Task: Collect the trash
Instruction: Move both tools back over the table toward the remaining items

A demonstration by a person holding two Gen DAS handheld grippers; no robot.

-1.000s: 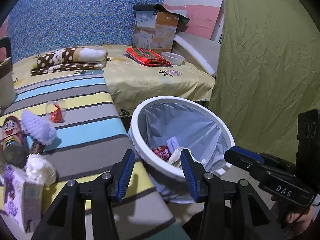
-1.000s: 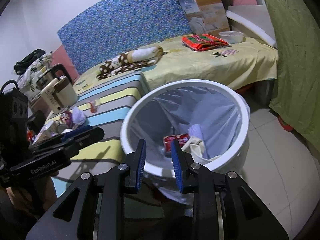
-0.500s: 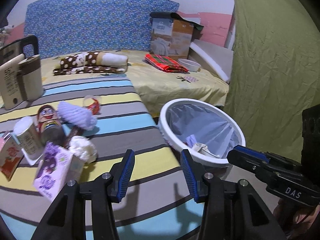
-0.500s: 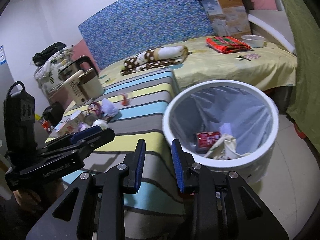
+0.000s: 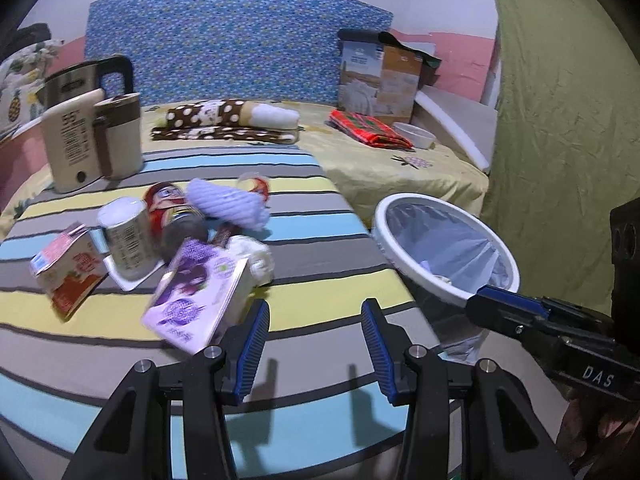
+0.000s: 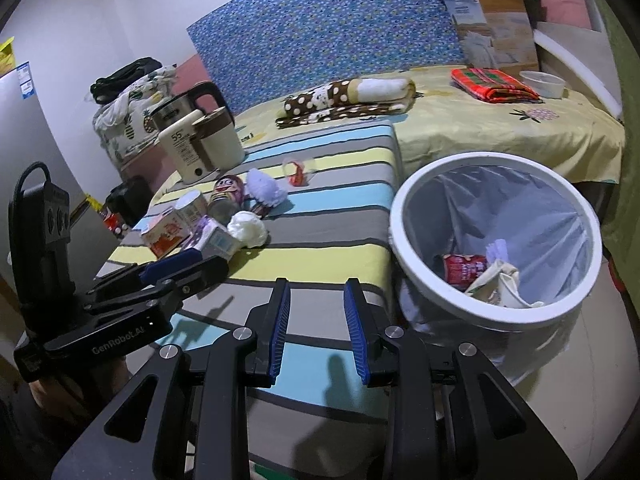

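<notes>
My left gripper (image 5: pixel 316 344) hangs open over the striped table (image 5: pixel 320 280), nothing between its blue pads. Just ahead and left of it lies a heap of trash: a purple carton (image 5: pixel 196 296), a red carton (image 5: pixel 68 272), a tin can (image 5: pixel 128 236), a cartoon-printed bottle (image 5: pixel 172 212), a white crumpled tissue (image 5: pixel 252 256) and a lilac knitted piece (image 5: pixel 230 204). My right gripper (image 6: pixel 318 332) is open by a narrow gap and empty, near the table's front right corner. The white lined bin (image 6: pixel 400 208) to the right holds a red can (image 6: pixel 464 268) and crumpled paper (image 6: pixel 504 280).
A beige kettle-like jug (image 5: pixel 92 132) stands at the table's back left. A small red wrapper (image 6: pixel 296 172) lies alone farther back. Behind is a yellow-sheeted bed (image 5: pixel 400 168) with a dotted blanket (image 5: pixel 228 120) and a cardboard box (image 5: pixel 380 80). A green curtain (image 5: pixel 560 120) hangs on the right.
Both grippers have swung left, away from above the bin and over the striped table. The trash heap now sits closer in the left wrist view. The bin has shifted right.
</notes>
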